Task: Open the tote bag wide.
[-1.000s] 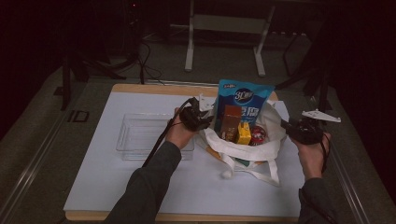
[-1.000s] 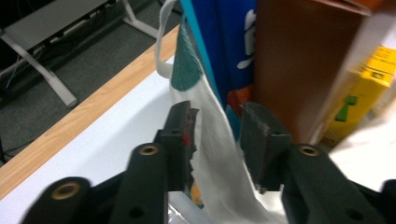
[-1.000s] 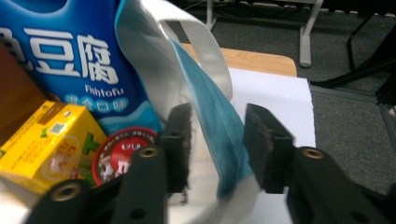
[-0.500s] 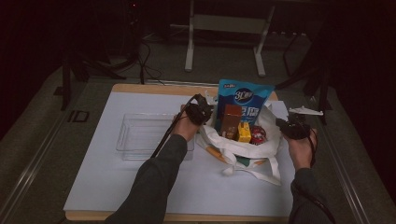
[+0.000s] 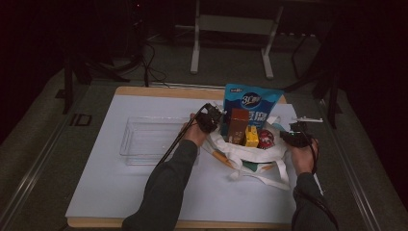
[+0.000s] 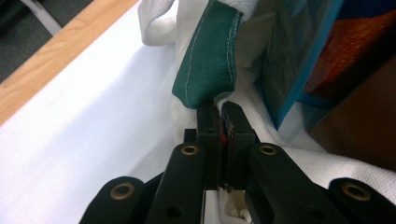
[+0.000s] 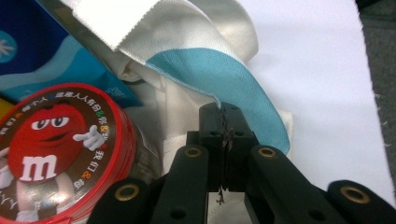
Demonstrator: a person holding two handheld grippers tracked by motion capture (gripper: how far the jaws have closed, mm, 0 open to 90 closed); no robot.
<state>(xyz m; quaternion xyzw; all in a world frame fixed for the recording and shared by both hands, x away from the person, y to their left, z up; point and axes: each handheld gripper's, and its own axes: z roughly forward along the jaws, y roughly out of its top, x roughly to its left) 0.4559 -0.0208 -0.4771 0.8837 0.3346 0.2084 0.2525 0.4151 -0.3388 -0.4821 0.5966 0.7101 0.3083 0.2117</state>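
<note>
We have the white tote bag [image 5: 250, 156] on the right half of the counter [image 5: 144, 192], its mouth open upward and packed. A tall blue pouch [image 5: 250, 101] stands at the far side of the bag, a brown carton [image 5: 237, 126] and a yellow box [image 5: 251, 136] sit in front of it, and a red-lidded candy tub [image 5: 265, 138] lies to their right. Just left of the bag a clear plastic tray [image 5: 149, 142] rests on the white sheet, near our left forearm.

Our left gripper [image 5: 210, 118] is at the bag's left rim. In the left gripper view its jaws are pressed together on the white fabric just below a green strap [image 6: 205, 60], with the pouch close on the right. Our right gripper [image 5: 294, 137] is at the bag's right rim; in the right gripper view its jaws are clamped on the cloth edge by a light blue band [image 7: 224, 74], the candy tub [image 7: 56, 149] crowding in from the left.

Compared with a second ago, both hands sit lower and tighter against the bag, and both pairs of jaws have just been closing, with bag fabric between them.

The counter's right edge runs close beside our right hand; the near part of the sheet lies open, and the tray narrows the room on the left.
</note>
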